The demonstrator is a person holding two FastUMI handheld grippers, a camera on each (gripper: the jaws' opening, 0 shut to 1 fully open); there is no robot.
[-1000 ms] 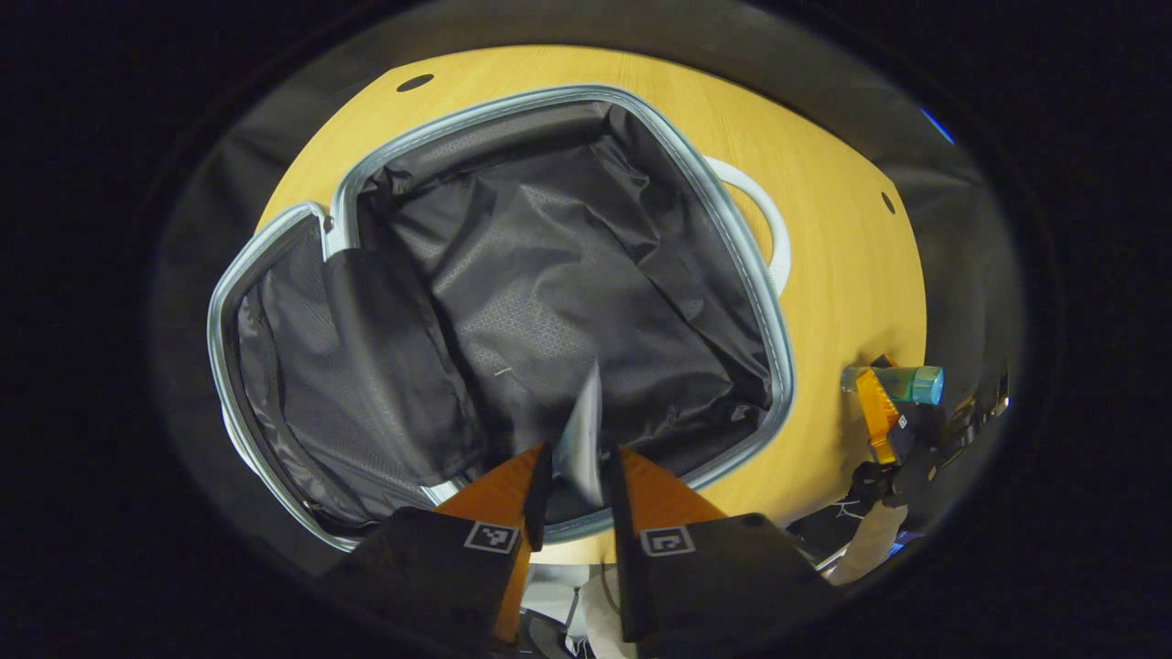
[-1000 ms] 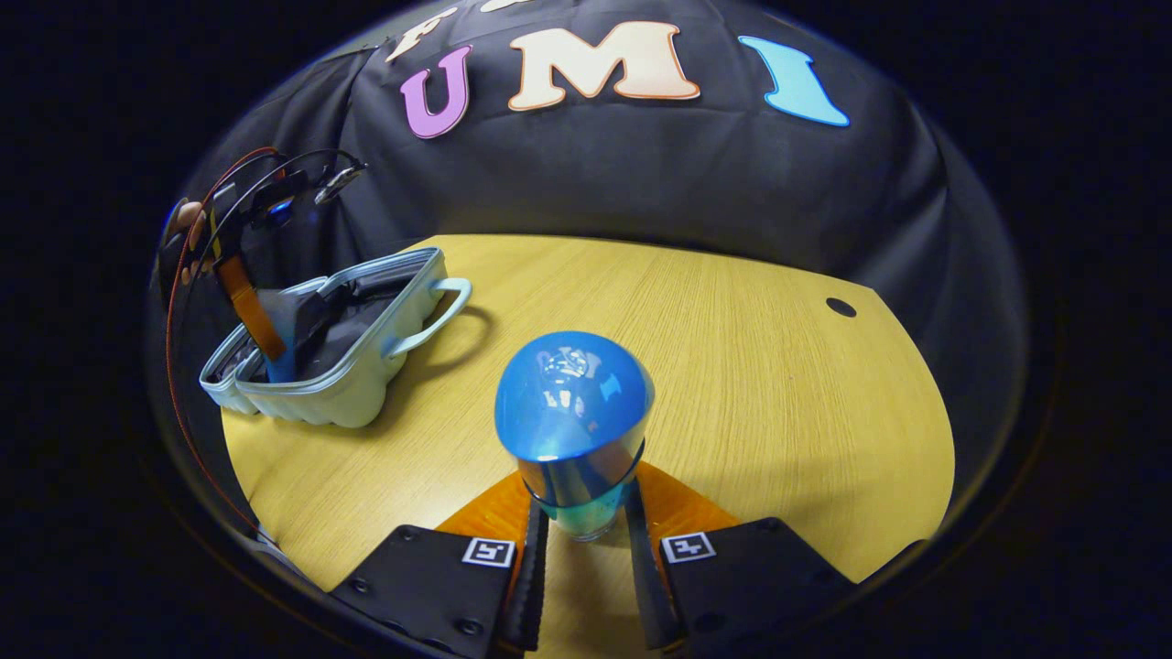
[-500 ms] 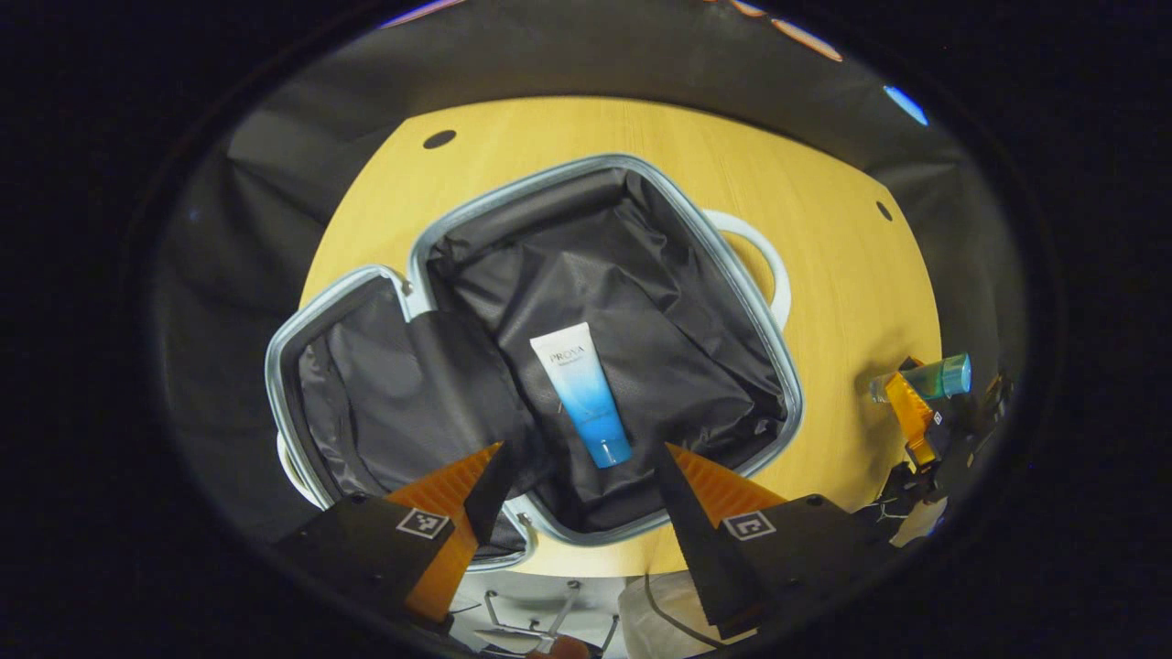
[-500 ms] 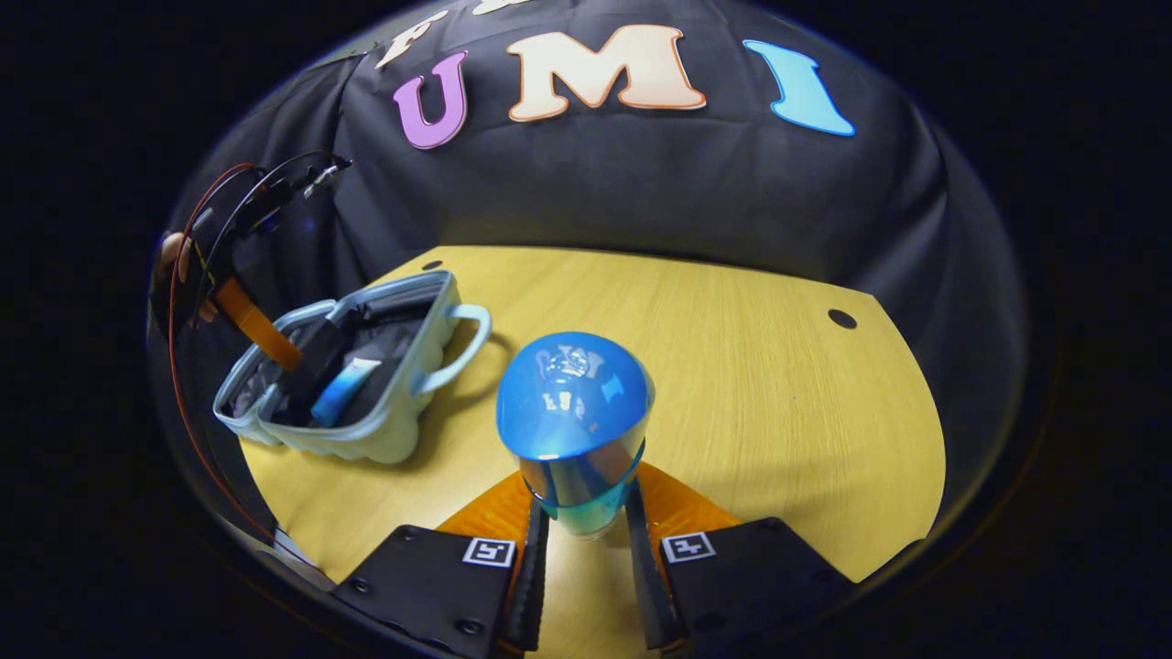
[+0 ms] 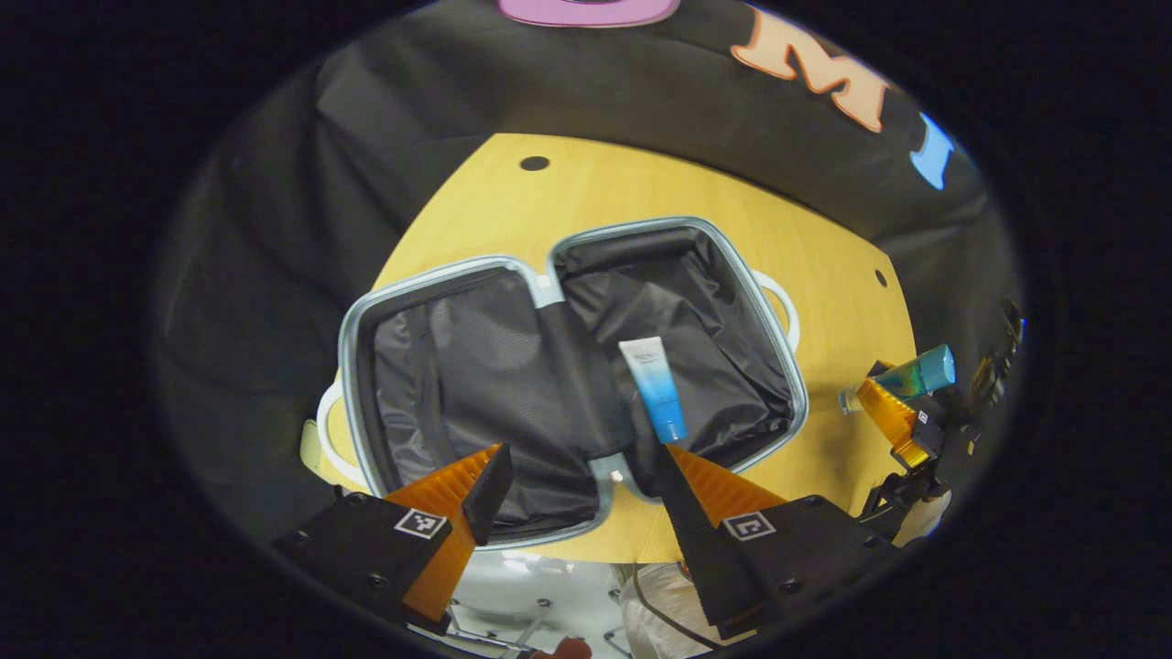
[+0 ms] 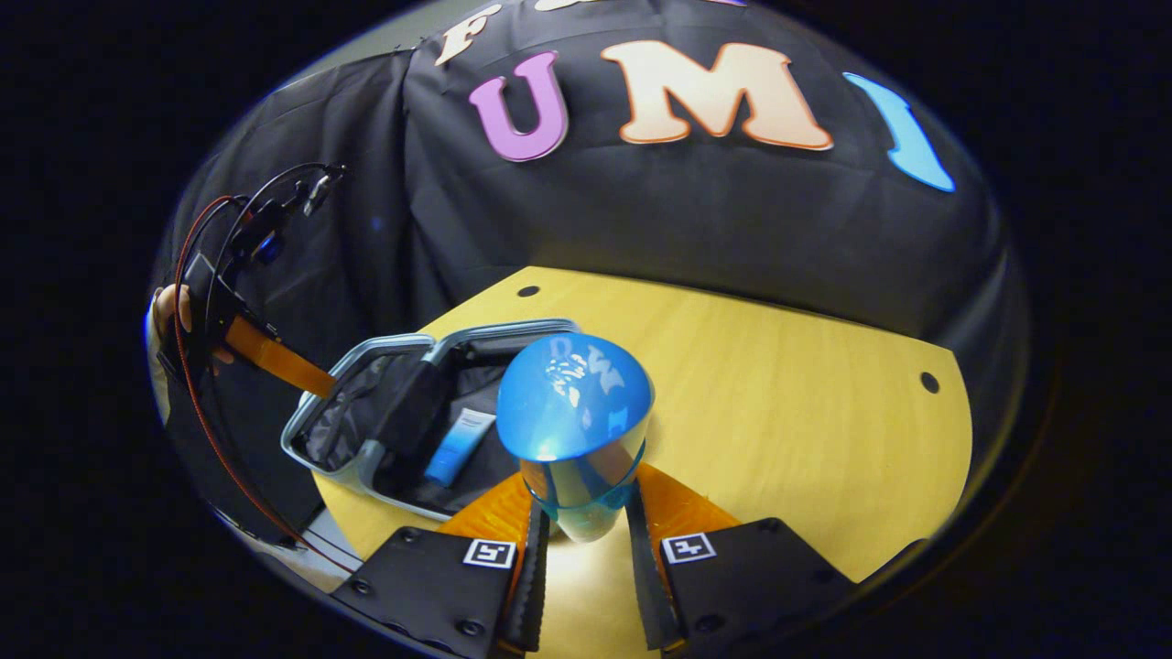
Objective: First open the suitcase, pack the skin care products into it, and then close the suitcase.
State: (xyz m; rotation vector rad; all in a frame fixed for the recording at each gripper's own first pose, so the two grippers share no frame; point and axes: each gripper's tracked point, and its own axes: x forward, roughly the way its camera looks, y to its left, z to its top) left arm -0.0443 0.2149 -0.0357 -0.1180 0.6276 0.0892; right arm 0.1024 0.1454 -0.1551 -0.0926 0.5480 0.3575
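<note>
With the tube (image 5: 652,389) lying in the open suitcase (image 5: 787,366), the left gripper (image 5: 577,476) hangs released while the right gripper (image 6: 584,522) clamps the bottle (image 6: 575,416), probably for packing next.

suitcase (image 5: 476,366) on counter (image 5: 586,192), ahead of left tool (image 5: 572,480) | tube (image 5: 652,388) in its right half | bottle (image 6: 575,430) between right tool (image 6: 581,549) fingers
</note>
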